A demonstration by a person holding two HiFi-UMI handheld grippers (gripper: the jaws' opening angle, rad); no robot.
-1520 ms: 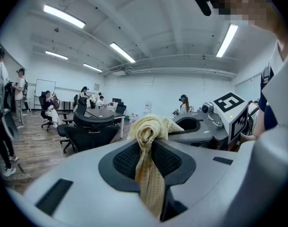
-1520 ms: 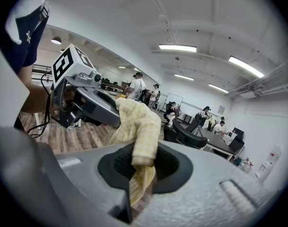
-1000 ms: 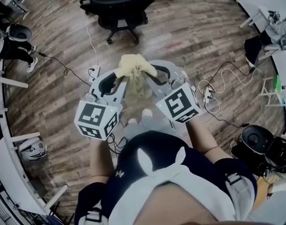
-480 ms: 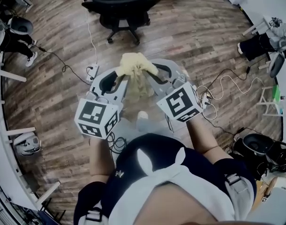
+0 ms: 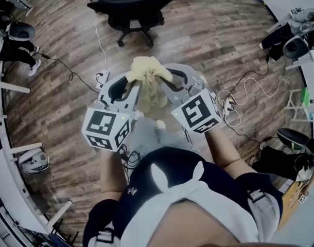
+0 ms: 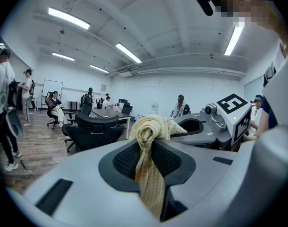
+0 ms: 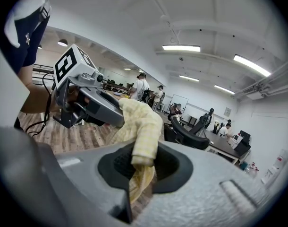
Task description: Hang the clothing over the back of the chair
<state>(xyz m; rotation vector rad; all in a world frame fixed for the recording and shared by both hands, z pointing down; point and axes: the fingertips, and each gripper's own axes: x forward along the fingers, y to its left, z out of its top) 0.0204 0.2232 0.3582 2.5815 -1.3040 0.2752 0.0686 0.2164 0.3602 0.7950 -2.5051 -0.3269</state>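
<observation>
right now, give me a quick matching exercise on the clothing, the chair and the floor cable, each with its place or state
Things:
1. yellow clothing
2. black office chair
3. white cable

Places or states:
A. lies along the wood floor
B. stands ahead of the person, back bare
C. bunched up, pinched by the left gripper and the right gripper

Pairs: 1-C, 2-B, 3-A

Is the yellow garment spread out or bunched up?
Bunched: the yellow garment wads between left claw and right claw, remainder hanging as a narrow strip.
</observation>
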